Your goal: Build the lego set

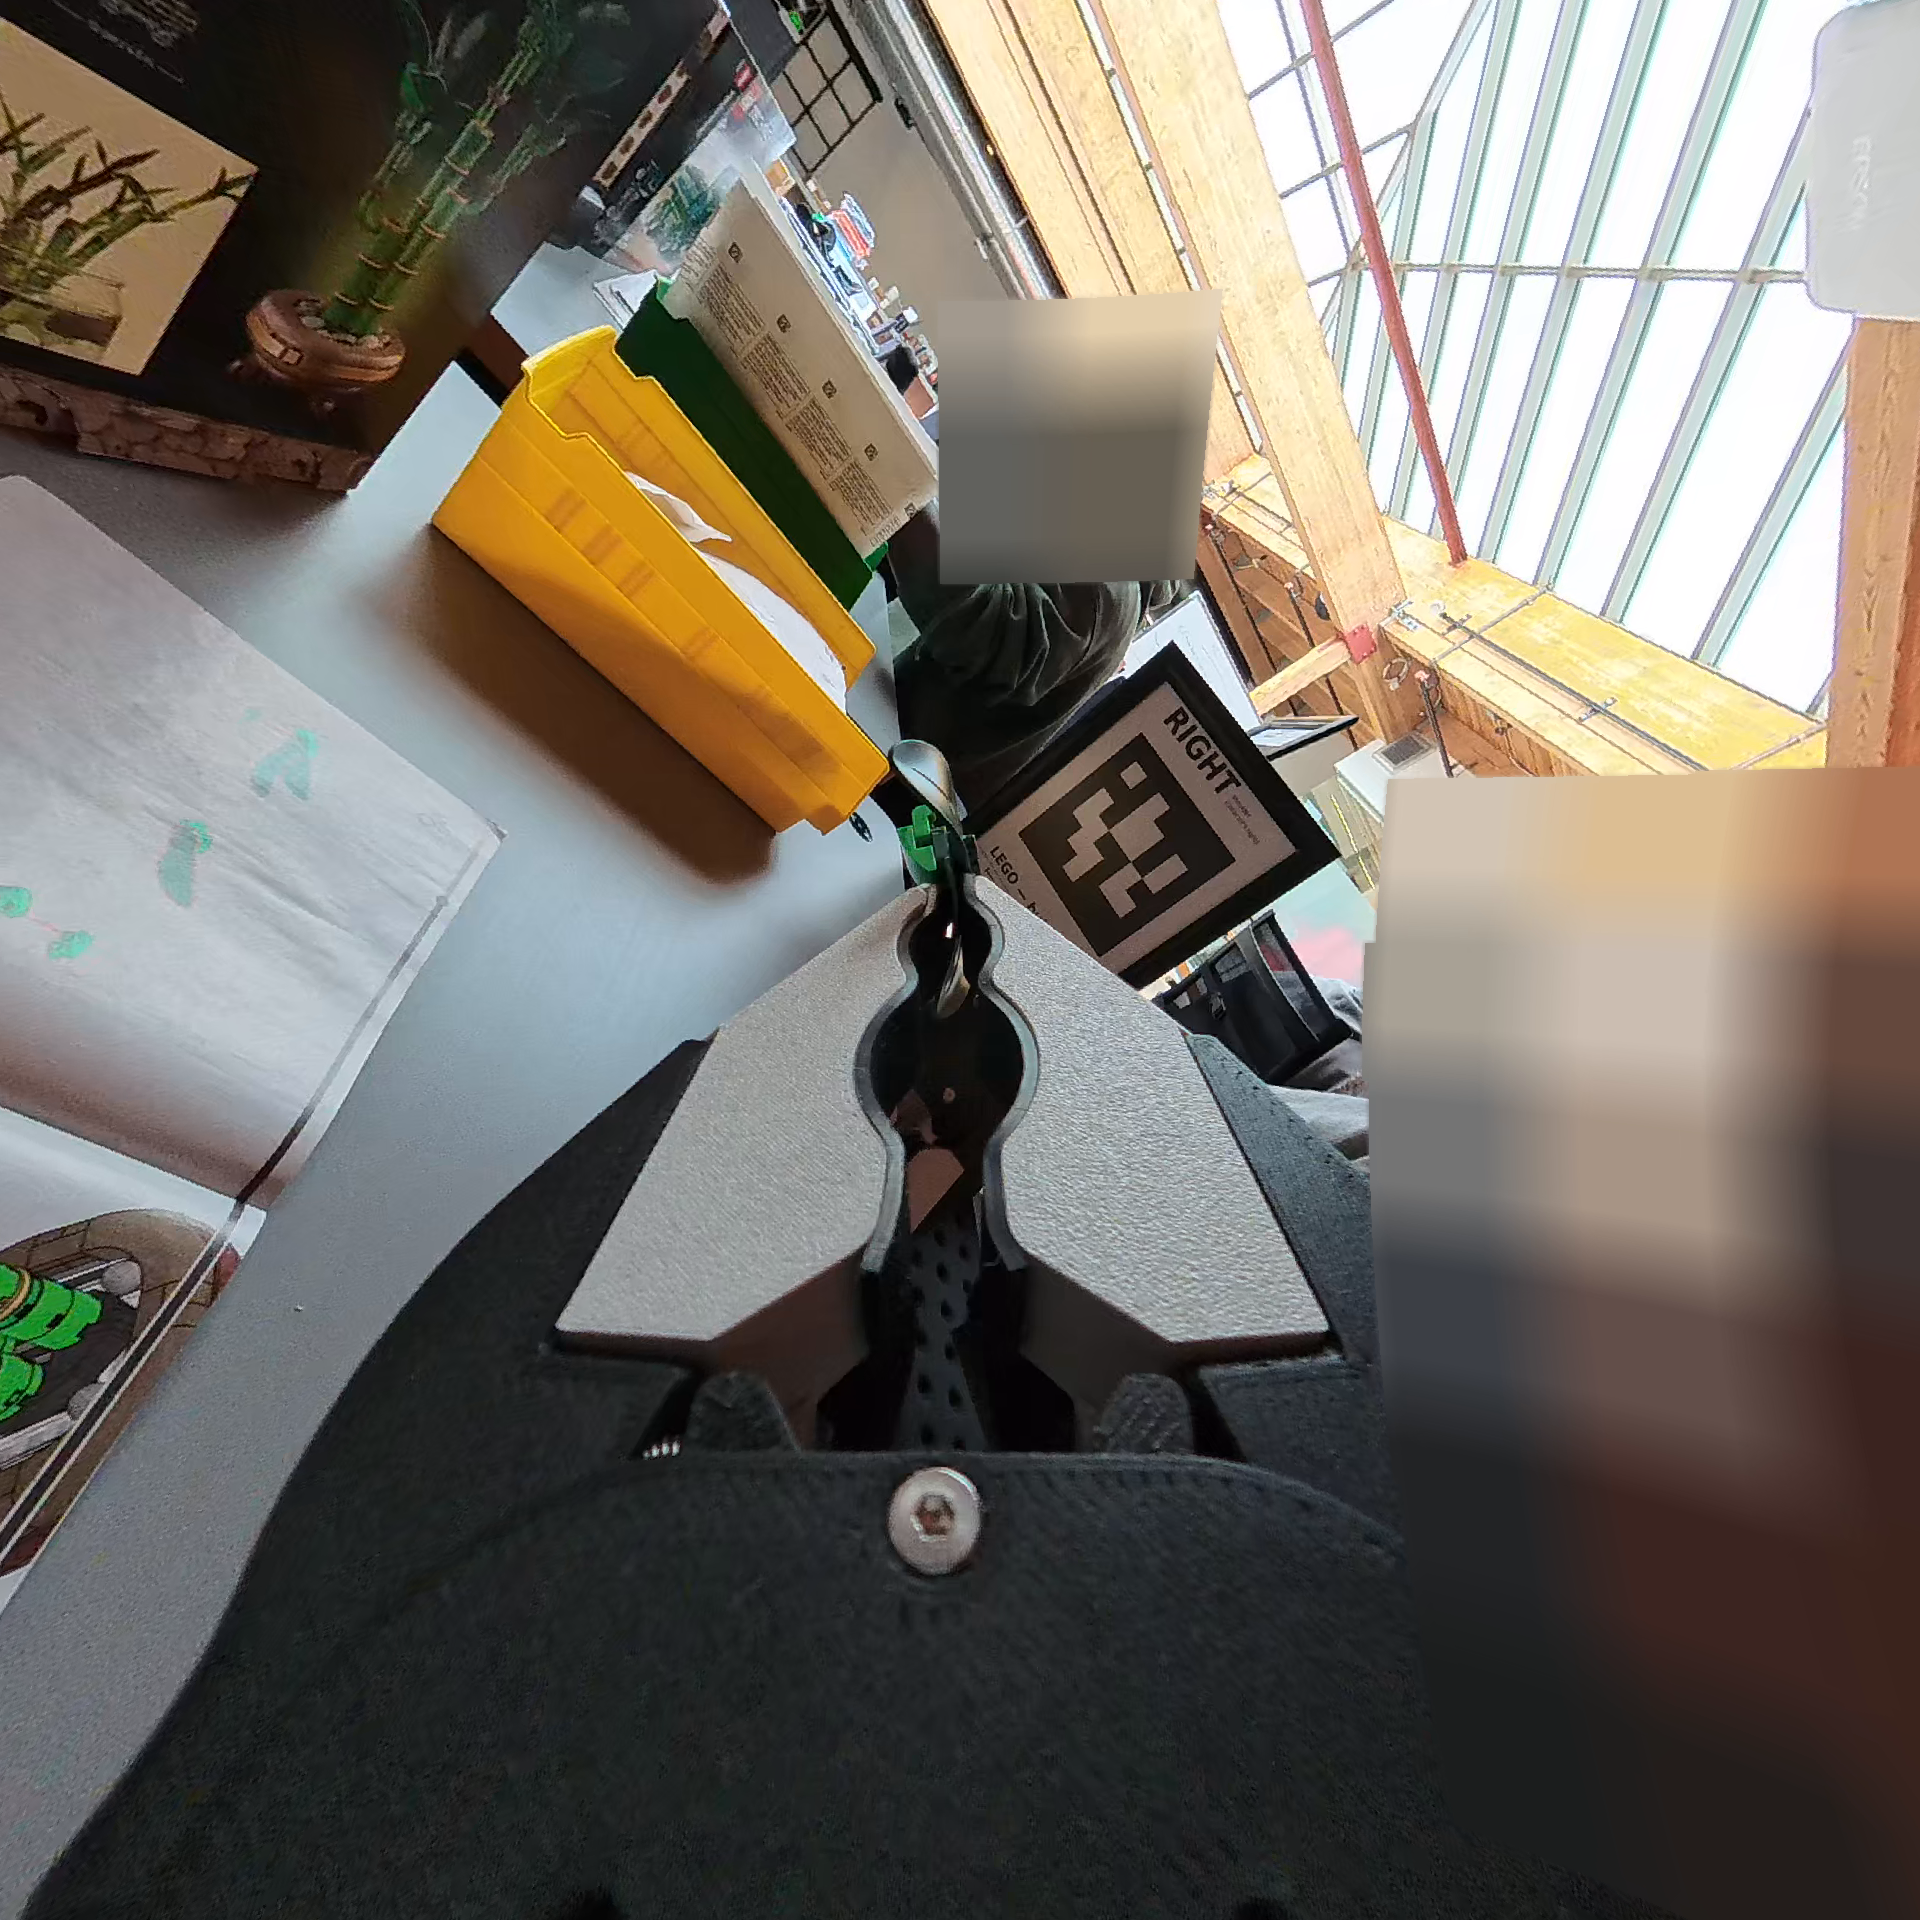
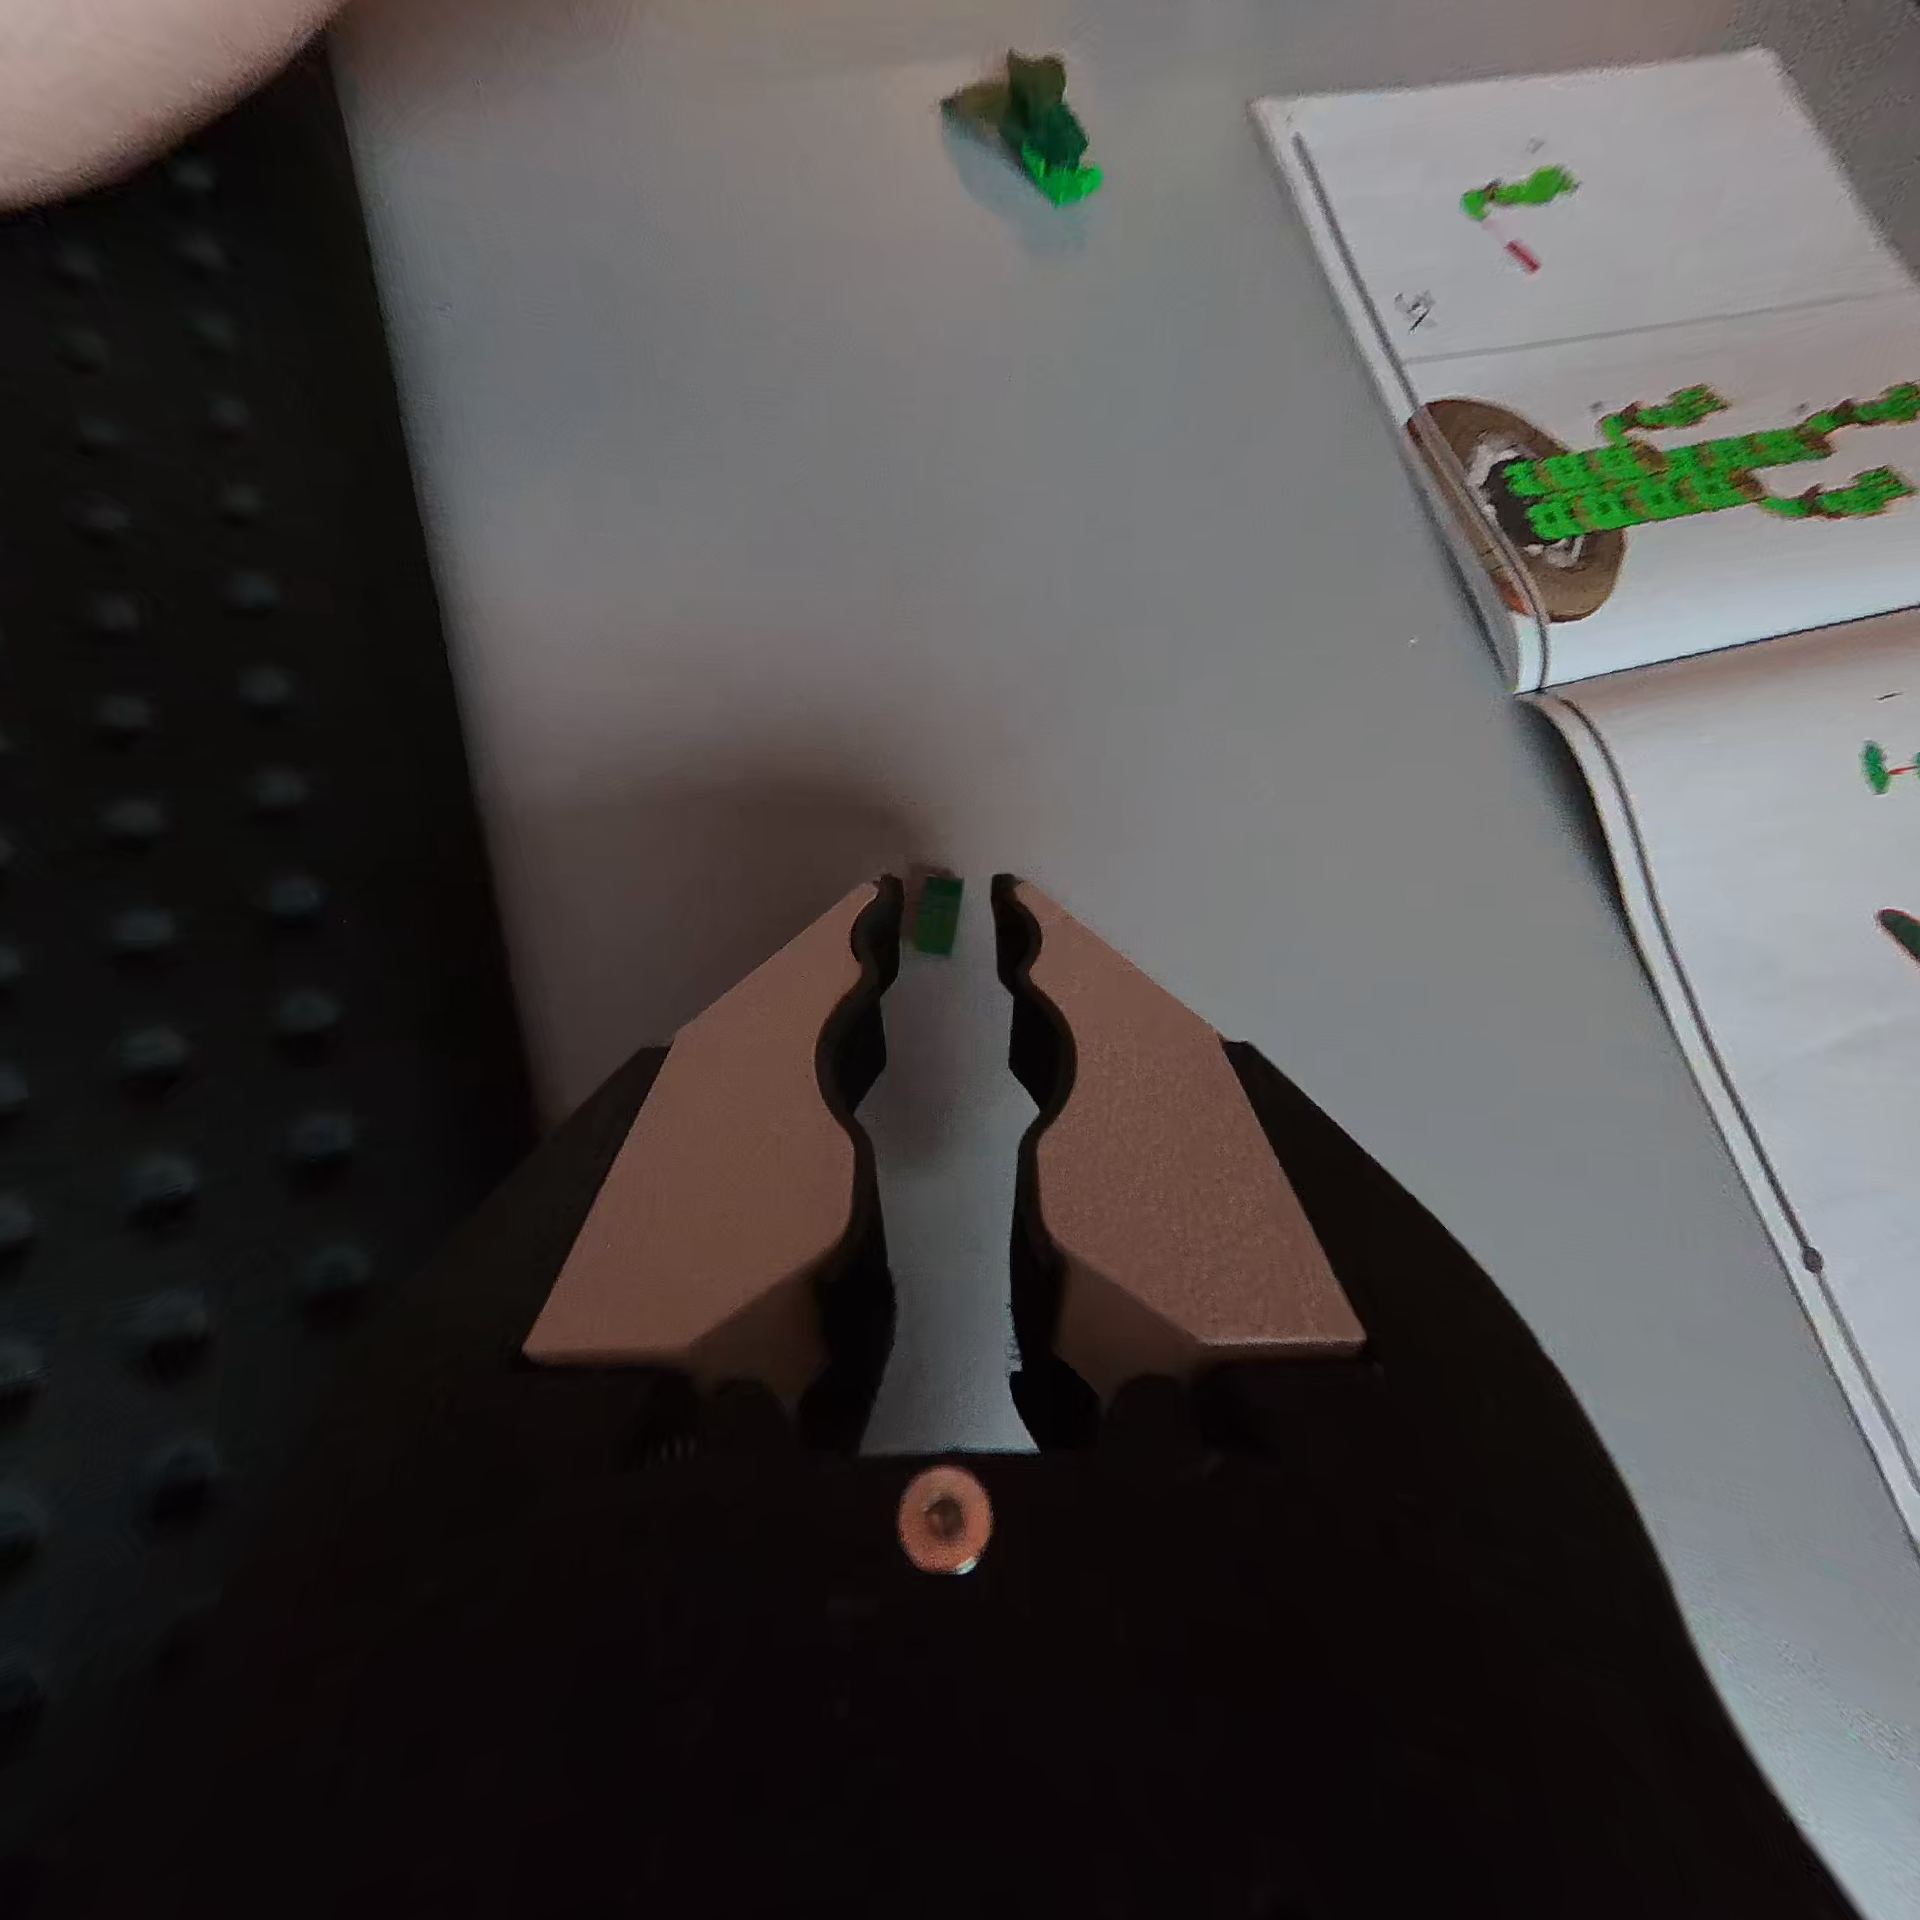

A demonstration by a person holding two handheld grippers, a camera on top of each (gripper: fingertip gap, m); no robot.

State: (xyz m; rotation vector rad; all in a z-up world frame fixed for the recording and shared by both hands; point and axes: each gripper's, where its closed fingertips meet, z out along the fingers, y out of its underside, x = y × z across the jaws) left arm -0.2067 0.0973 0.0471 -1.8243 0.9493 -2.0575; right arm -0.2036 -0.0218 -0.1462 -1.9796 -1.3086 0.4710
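Note:
My left gripper (image 1: 943,894) is shut on a small lego assembly (image 1: 925,821), a bright green piece with a shiny grey curved part at its top, held up off the grey table (image 1: 582,935). My right gripper (image 2: 943,896) is open, pointing down at the table (image 2: 831,520), with a small dark green brick (image 2: 937,912) lying between its fingertips, nearer the left finger. A small green lego cluster (image 2: 1031,130) lies farther ahead on the table. The open instruction booklet shows in the left wrist view (image 1: 187,831) and in the right wrist view (image 2: 1662,416).
A yellow bin (image 1: 665,582) holding white bags stands on the table with a green bin (image 1: 748,436) behind it. The lego set box (image 1: 208,239) stands at the far left. A framed marker sign (image 1: 1143,821) stands ahead. A black studded mat (image 2: 187,831) lies left of my right gripper. The gap from one gripper's tips to the other's is roughly 25 cm.

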